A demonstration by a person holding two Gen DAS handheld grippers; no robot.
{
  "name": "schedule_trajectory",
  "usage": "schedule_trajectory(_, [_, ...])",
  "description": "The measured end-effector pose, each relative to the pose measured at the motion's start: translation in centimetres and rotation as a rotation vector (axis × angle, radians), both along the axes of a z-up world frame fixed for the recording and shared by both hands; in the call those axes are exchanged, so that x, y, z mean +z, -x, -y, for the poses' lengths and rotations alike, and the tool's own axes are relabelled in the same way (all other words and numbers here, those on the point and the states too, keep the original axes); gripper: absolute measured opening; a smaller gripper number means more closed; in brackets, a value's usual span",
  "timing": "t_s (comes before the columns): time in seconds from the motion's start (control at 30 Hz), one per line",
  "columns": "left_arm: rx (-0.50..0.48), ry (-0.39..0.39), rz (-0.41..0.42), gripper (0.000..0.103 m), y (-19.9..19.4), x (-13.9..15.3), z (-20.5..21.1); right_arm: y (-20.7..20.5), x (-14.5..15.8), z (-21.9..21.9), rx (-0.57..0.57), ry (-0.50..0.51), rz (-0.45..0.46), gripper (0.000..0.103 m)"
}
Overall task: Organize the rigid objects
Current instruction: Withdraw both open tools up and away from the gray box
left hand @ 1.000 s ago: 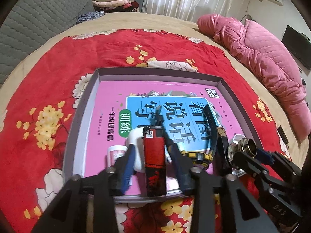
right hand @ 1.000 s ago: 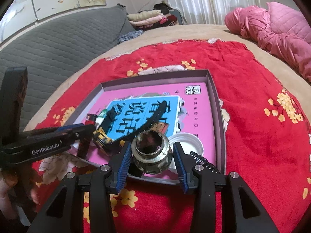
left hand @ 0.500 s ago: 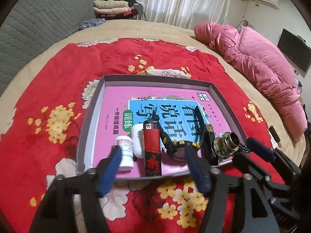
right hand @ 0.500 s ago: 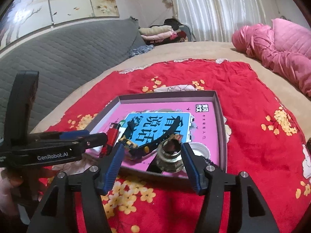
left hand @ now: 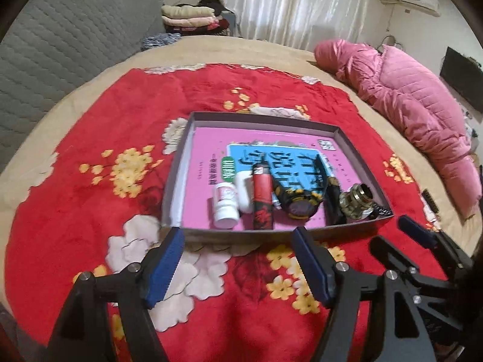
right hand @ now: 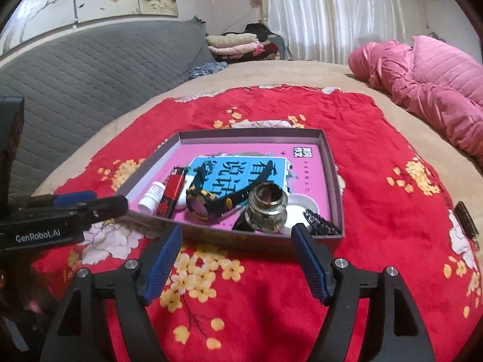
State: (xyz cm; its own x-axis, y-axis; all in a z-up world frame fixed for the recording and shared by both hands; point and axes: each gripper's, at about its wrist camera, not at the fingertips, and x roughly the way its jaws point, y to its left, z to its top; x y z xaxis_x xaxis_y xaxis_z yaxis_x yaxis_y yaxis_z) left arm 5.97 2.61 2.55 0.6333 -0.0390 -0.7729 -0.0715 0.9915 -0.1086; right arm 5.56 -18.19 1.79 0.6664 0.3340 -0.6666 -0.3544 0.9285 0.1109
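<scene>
A shallow grey box (left hand: 259,117) (right hand: 250,134) lies on the red floral blanket, with a pink and blue book (left hand: 205,163) as its floor. Along its near side lie a white pill bottle (left hand: 225,205), a red lighter (left hand: 262,199) (right hand: 172,191), a black and yellow watch (left hand: 299,202) (right hand: 208,202) and a brass threaded fitting (left hand: 356,200) (right hand: 267,208). My left gripper (left hand: 238,241) (right hand: 108,200) hangs open just outside the near wall, holding nothing. My right gripper (right hand: 237,238) (left hand: 389,232) is beside it, its jaws opening with nothing between them.
A white lid (right hand: 302,206) and a metal watch band (right hand: 320,224) sit in the box's near right corner. A pink quilted jacket (left hand: 407,105) lies at the bed's right. A grey padded headboard (right hand: 90,69) runs along the left. A small dark object (right hand: 466,217) rests on the blanket's right edge.
The left gripper let go of the red lighter and the right let go of the brass fitting. Both spread wide and drew back and up, out of the box.
</scene>
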Motion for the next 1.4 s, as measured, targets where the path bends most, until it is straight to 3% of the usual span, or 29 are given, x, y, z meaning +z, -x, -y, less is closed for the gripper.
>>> schedule_trajectory(0.07, [0.016,-0.035,0.001,0.073,0.5,-0.1,0.2,0.6,0.1,0.1,-0.006,0.015,0.002,0.076])
schedule_trajectory(0.3, [0.009,-0.045,-0.006,0.073,1.9,-0.4,0.9,2.3,0.6,0.6,-0.035,0.042,0.005,0.076])
schedule_trajectory(0.53, [0.004,-0.009,0.004,0.073,2.7,0.1,1.6,3.4,0.7,1.1,-0.072,0.031,-0.033,0.076])
schedule_trajectory(0.67, [0.01,0.049,-0.018,0.073,3.1,-0.4,1.2,3.8,0.8,1.2,-0.09,0.053,-0.03,0.076])
schedule_trajectory(1.0, [-0.029,0.046,-0.037,0.073,4.2,-1.4,2.3,4.4,0.8,0.2,-0.095,0.092,-0.006,0.076])
schedule_trajectory(1.4, [-0.021,-0.04,-0.035,0.073,3.8,-2.4,2.4,4.1,-0.2,0.5,-0.097,0.112,-0.034,0.076])
